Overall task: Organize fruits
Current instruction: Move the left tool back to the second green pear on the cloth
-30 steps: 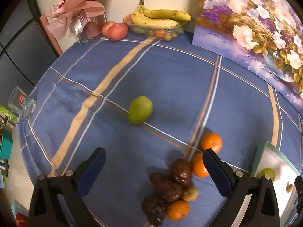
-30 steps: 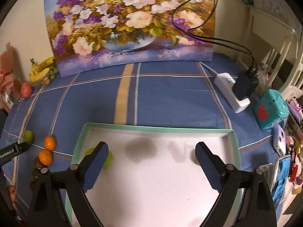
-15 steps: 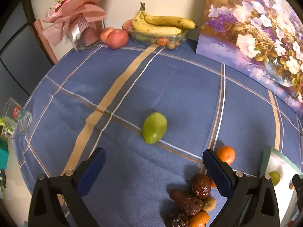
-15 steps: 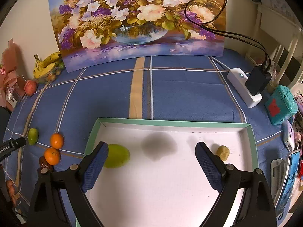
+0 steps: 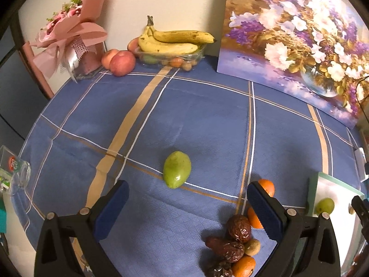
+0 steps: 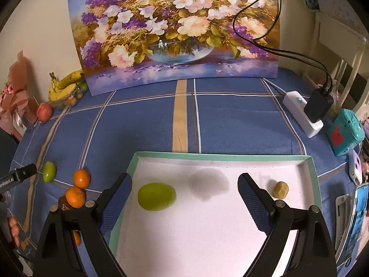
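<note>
The sorting is barely begun. In the right wrist view the green-rimmed tray [image 6: 221,156] holds only two pieces: a green fruit [image 6: 156,196] at about 9 o'clock of its white floor and a small tan fruit [image 6: 281,189] at 3 o'clock, well apart. The right gripper [image 6: 184,198] hangs above the tray with its jaws spread wide and nothing between them.

Most of the fruit is still loose on the blue plaid tablecloth [image 5: 207,115]. In the left wrist view a lone green mango-like fruit [image 5: 177,172] lies just ahead of the left gripper [image 5: 186,207], at 12 o'clock from it, apart from everything else. That gripper is also wide open and empty. At its 4 o'clock sits a cluster: wrinkled dark red dates [image 5: 238,225], a small tan fruit [image 5: 252,247] and several mandarins [image 5: 244,265], touching one another. At the far edge, 12 o'clock, bananas [image 5: 177,40] rest on a clear punnet beside two peaches [image 5: 122,62]; whether these belong to the task cannot be told.

The right finger [image 5: 265,210] of the left gripper covers part of two mandarins, and the bottom edge cuts off the cluster, so the count is uncertain. The tray's near end is hidden behind the right gripper's frame. A grey patch on the tray floor is probably a shadow.
</note>
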`<state>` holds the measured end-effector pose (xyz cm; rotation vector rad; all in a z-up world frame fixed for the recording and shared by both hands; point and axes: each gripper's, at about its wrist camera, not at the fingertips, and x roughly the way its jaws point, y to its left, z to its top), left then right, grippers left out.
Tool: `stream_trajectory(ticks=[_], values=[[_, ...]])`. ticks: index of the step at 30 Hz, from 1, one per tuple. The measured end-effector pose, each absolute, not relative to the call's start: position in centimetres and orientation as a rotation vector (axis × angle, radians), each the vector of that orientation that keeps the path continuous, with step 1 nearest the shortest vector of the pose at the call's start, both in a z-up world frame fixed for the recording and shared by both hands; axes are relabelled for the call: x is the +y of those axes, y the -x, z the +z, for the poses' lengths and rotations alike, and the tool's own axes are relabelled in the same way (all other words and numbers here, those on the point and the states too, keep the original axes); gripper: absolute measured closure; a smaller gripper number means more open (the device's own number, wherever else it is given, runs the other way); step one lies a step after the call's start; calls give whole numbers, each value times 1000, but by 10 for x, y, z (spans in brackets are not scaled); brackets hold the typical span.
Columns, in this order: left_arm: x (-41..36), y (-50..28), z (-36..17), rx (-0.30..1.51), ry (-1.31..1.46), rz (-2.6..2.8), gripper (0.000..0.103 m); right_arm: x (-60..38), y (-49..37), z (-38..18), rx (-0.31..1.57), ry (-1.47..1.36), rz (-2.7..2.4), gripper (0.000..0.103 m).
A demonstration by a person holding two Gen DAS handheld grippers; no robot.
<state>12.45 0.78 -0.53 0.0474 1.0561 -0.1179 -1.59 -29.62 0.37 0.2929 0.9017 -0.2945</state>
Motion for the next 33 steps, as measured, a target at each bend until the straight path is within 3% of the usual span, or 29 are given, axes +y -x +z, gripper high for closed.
stream_trajectory(ticks=[23,31,33], values=[[84,-154,10,1067,135,-183,0,-210,-23,29,808,-332,-97,11],[84,-166,-8,1076,172,-218,1,-170,-56,7,893,-316,-27,32],[80,-170,-19,1102,184,-234,1,-162,-64,-5,931,-307,-13,32]])
